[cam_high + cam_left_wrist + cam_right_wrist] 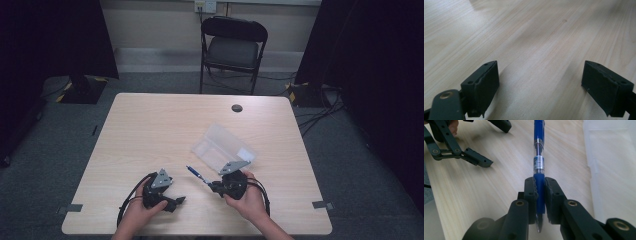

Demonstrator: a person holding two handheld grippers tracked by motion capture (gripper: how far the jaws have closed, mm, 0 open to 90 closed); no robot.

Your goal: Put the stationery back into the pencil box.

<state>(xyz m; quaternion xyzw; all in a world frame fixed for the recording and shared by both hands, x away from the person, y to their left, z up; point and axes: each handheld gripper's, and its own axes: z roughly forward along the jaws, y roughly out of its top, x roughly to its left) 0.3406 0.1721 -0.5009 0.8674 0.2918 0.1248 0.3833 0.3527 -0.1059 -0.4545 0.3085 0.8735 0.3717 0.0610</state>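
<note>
Gripped between the jaws of the right gripper (539,195) is a blue pen (538,157), pinched at its grip section and raised over the wooden table (150,130). Just beside it, a clear plastic case (223,146) is seen lying open. Nearer the left edge, the left gripper (541,85) is held low with jaws spread wide, nothing between them.

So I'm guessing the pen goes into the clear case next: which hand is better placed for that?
Right. The right gripper is already shut on the blue pen, and the clear plastic case lies just beyond it. The left gripper is open over bare table, farther from the case.
</note>
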